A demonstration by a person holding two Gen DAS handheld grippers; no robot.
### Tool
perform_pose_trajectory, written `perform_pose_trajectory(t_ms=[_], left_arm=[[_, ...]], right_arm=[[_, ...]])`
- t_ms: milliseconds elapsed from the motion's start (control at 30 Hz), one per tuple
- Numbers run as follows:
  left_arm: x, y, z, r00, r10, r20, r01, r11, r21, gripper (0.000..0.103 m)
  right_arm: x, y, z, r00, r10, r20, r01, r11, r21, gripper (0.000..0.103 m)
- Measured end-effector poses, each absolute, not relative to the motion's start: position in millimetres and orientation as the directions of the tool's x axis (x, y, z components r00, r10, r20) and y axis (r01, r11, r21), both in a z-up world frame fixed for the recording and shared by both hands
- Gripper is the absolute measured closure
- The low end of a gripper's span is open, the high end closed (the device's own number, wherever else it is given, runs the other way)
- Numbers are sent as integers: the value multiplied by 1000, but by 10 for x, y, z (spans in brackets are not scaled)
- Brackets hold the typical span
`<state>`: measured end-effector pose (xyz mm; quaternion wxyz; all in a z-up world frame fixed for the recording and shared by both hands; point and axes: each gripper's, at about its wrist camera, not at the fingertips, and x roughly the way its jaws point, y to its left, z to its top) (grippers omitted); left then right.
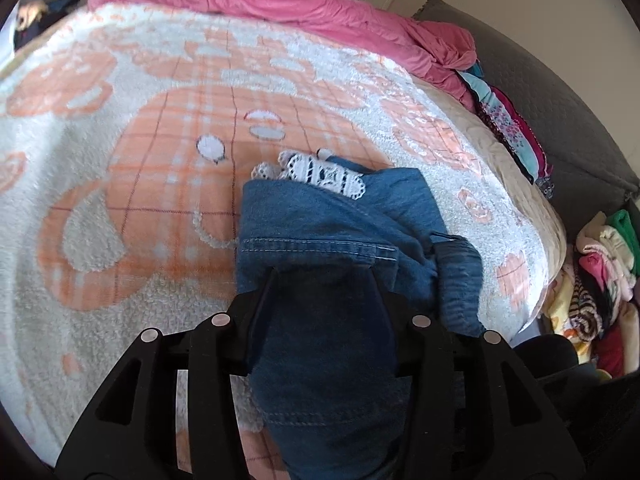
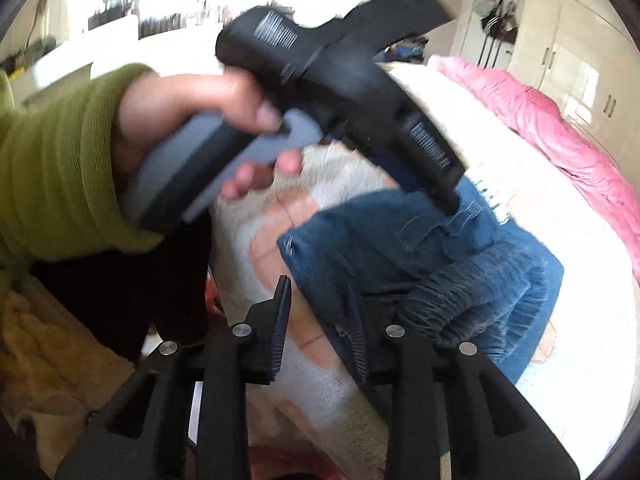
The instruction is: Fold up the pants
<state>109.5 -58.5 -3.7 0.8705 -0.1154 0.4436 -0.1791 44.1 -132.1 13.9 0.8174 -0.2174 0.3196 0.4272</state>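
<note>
The blue denim pants [image 1: 340,232] lie bunched on the bed, with a white lace trim [image 1: 320,170] at their far end. My left gripper [image 1: 324,272] has its jaws wide apart, and denim fills the space between them. In the right wrist view the pants [image 2: 420,248] lie crumpled just ahead. My right gripper [image 2: 320,304] is open, its right finger against the denim edge, its left finger [image 2: 280,320] over the blanket. The left gripper's black body [image 2: 352,92], held by a hand in a green sleeve, hovers over the pants.
The bed carries a white and orange fleece blanket [image 1: 160,160] and a pink duvet [image 1: 280,4] bunched at the far side. Folded clothes [image 1: 508,128] lie along the right bed edge. A pile of garments [image 1: 600,280] sits beside the bed. Wardrobes [image 2: 580,60] stand behind.
</note>
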Motion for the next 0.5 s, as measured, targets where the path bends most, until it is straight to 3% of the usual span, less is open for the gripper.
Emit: perform_pose_trajectory(t_ms=[133, 400, 500], left_arm=[[1009, -602, 103, 577, -397, -714, 224, 917, -329, 62], [906, -610, 275, 607, -402, -685, 239, 915, -326, 55], [850, -602, 320, 619, -399, -677, 239, 916, -321, 49]], right_arm=[[392, -1511, 339, 452, 621, -641, -820, 572, -24, 60], [314, -1721, 543, 505, 668, -546, -780, 625, 43, 53], [387, -1818, 615, 539, 668, -513, -746, 661, 77, 42]])
